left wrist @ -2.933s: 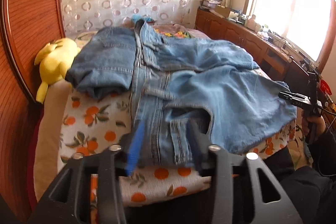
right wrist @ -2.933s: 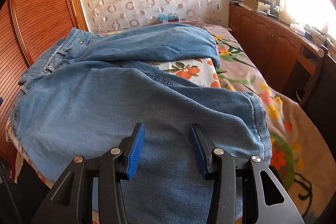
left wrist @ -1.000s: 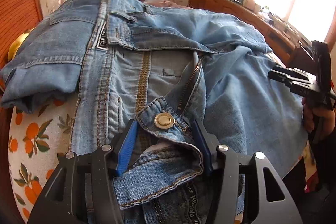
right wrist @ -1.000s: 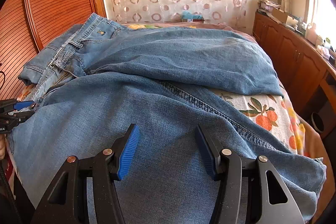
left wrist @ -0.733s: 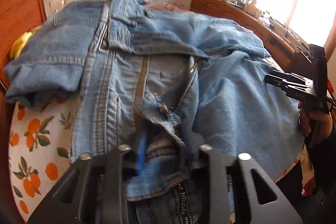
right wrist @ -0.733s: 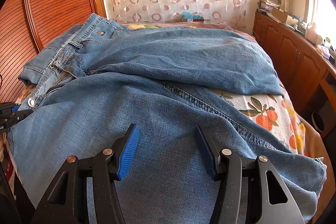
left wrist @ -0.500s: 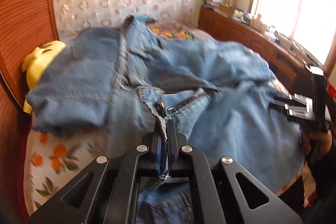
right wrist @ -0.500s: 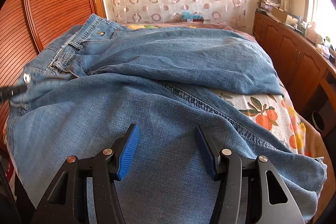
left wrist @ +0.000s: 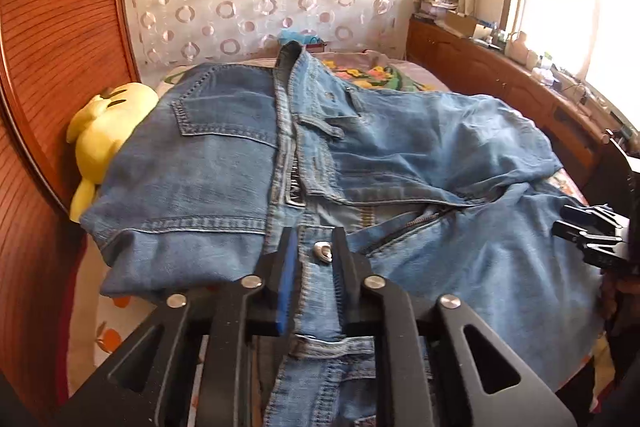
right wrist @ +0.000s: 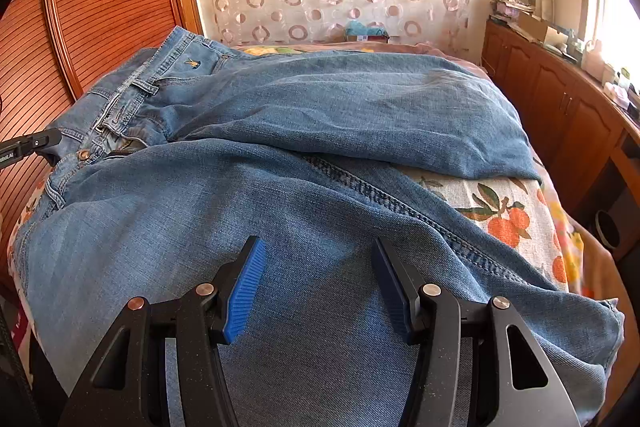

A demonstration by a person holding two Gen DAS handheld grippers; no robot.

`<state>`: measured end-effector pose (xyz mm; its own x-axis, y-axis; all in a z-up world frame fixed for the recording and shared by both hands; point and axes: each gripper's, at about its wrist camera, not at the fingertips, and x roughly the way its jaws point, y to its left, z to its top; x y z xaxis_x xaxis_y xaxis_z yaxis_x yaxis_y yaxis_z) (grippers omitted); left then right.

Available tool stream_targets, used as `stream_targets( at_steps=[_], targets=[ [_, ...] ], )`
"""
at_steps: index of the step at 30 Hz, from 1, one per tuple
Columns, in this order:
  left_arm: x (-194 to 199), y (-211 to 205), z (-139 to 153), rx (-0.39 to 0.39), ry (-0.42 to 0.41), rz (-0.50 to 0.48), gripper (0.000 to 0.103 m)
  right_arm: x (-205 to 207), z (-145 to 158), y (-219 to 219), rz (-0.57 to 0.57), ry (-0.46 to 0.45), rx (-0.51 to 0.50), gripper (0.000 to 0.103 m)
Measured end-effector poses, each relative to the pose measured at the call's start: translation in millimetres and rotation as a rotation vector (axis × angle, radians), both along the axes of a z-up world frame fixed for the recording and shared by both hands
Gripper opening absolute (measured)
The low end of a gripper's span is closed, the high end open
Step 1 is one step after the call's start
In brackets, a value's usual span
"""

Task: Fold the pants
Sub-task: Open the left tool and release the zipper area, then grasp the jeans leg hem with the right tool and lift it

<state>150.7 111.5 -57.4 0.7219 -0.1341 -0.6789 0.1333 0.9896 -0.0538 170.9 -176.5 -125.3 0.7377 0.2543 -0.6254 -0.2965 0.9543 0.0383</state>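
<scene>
Blue jeans (left wrist: 400,155) lie spread across the bed, waistband to the left, both legs running right (right wrist: 320,115). My left gripper (left wrist: 314,255) is at the front waistband. The strip with the metal button (left wrist: 322,251) lies between its jaws, which are opening; a narrow gap shows and the pads do not clamp the cloth. From the right wrist view, the left gripper (right wrist: 32,143) shows at the left edge by the button (right wrist: 83,155). My right gripper (right wrist: 318,267) hovers open over the near leg with nothing gripped; it also shows in the left wrist view (left wrist: 588,231).
A yellow plush toy (left wrist: 104,123) lies against the wooden panel (left wrist: 48,67) on the left. A low wooden cabinet (left wrist: 500,83) with clutter runs under the bright window on the right. An orange-print sheet (right wrist: 500,211) covers the bed.
The left gripper closed on the buttoned waistband flap, lifted and drew it across the fly, and now its jaws have parted again. The right gripper has not moved.
</scene>
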Motion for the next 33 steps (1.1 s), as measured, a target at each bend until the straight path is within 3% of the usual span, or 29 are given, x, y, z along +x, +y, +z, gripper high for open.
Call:
stream_targets(
  at_steps=[2, 4, 6, 8, 9, 10, 19, 26, 33],
  targets=[
    [-3, -9, 1, 0.002, -0.004, -0.022, 0.031, 0, 0, 1, 0.000, 0.001, 0.000, 0.057],
    [-5, -17, 5, -0.005, -0.025, -0.046, 0.048, 0, 0, 1, -0.001, 0.004, 0.001, 0.057],
    [-8, -26, 7, -0.017, -0.044, -0.076, 0.050, 0, 0, 2, -0.001, 0.005, -0.001, 0.057],
    [-7, -36, 9, -0.020, -0.048, -0.100, 0.061, 0, 0, 2, -0.001, 0.005, -0.001, 0.057],
    [-6, -42, 9, -0.028, -0.051, -0.121, 0.073, 0, 0, 2, -0.001, 0.006, -0.002, 0.057],
    [-6, -47, 9, -0.031, -0.053, -0.134, 0.077, 0, 0, 2, -0.001, 0.005, -0.001, 0.057],
    [1, -94, -7, -0.020, -0.038, -0.223, 0.077, 1, 1, 1, -0.004, 0.003, 0.003, 0.057],
    [3, -98, -29, 0.015, -0.014, -0.204, 0.077, 2, 0, 0, -0.005, 0.004, 0.001, 0.057],
    [-1, -92, -28, -0.003, -0.043, -0.187, 0.077, -14, 16, -21, -0.041, -0.029, -0.008, 0.057]
  ],
)
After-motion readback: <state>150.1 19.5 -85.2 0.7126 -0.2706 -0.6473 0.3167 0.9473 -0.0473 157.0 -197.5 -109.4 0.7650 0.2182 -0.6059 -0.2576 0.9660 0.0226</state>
